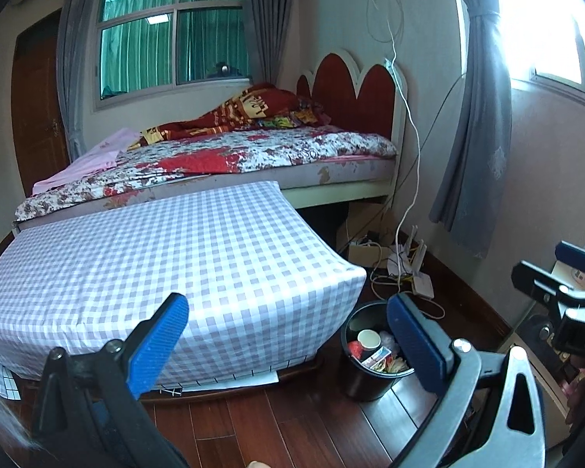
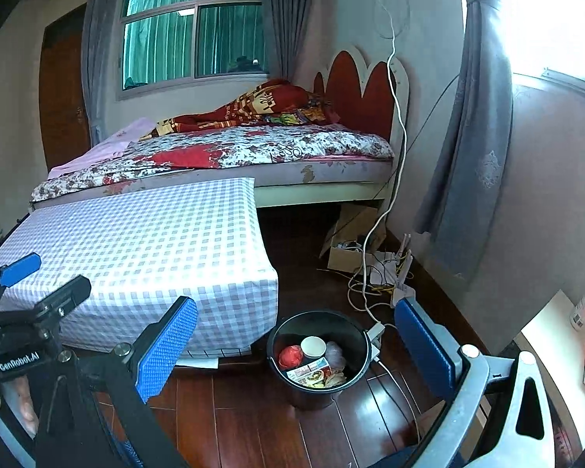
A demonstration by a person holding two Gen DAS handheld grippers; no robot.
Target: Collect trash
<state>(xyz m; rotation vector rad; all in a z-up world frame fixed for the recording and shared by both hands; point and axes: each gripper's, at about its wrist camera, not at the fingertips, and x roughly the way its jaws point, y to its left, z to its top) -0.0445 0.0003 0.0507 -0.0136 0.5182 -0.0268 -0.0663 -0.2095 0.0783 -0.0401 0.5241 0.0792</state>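
The left gripper (image 1: 288, 335) sits nearest the lens, its blue textured pads spread wide with nothing between them, held above the dark red wooden plank floor (image 1: 253, 425). The right gripper (image 2: 296, 343) is likewise spread apart and empty, hovering over the same boards.

Going from left to right: the low table draped in a lilac-and-white checked cloth (image 1: 156, 265) fills the left side, and its top shows no litter at all. Just beside its right-hand corner stands the round black plastic waste bin (image 2: 319, 355) on the floor, holding a white paper cup (image 2: 313, 346), a crumpled red wrapper (image 2: 290, 357) and a printed flat packet (image 2: 308, 374). In the right wrist view the bin lies between the two pads and a little ahead of them; in the left wrist view it lies low, partly behind the right-hand pad. Right of the bin a tangle of white cables (image 2: 370, 288) trails along the floor towards the wall.

By my judgement the gathering is mostly done, since the rubbish sits in the bin. The next move likely calls for either gripper to descend onto the bin rim, keeping clear of the cables.
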